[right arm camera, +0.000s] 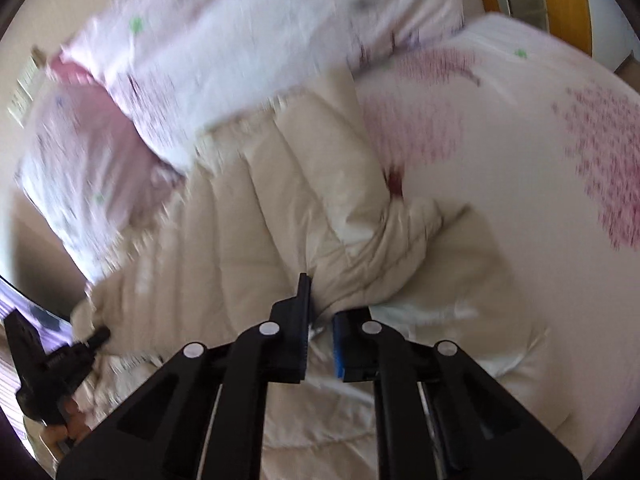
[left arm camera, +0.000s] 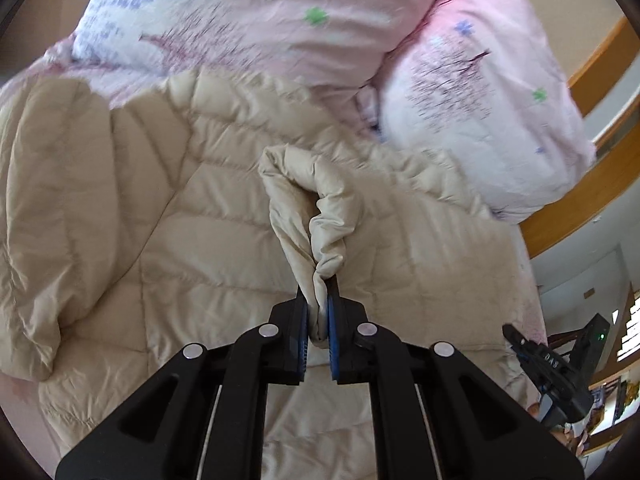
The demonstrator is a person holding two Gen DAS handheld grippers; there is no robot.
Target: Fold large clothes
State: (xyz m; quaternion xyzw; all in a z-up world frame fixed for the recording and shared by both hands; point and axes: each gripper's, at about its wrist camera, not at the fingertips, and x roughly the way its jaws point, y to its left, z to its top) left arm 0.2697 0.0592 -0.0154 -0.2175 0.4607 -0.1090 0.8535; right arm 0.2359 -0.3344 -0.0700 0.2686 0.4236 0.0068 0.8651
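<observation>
Nearest the left wrist camera, the left gripper (left arm camera: 319, 312) was clamped on a bunched fold of the beige quilted jacket (left arm camera: 168, 208), the cloth squeezed between its blue pads and rising in a puffy loop beyond them, probably so that edge could be lifted and carried over for a fold. In the right wrist view the right gripper (right arm camera: 320, 312) had its jaws drawn narrow at a crumpled edge of the same jacket; cloth sat between them, and it seemed pinched (blur made the contact itself hard to judge). Holding two points would likely keep so bulky a garment from slumping when moved. The jacket lay spread across the bed (right arm camera: 520, 208), mostly flat. Farther off, a pink and white printed duvet (left arm camera: 260, 20) was heaped against the jacket's far edge, with a wooden rail (left arm camera: 600, 64) beyond.
</observation>
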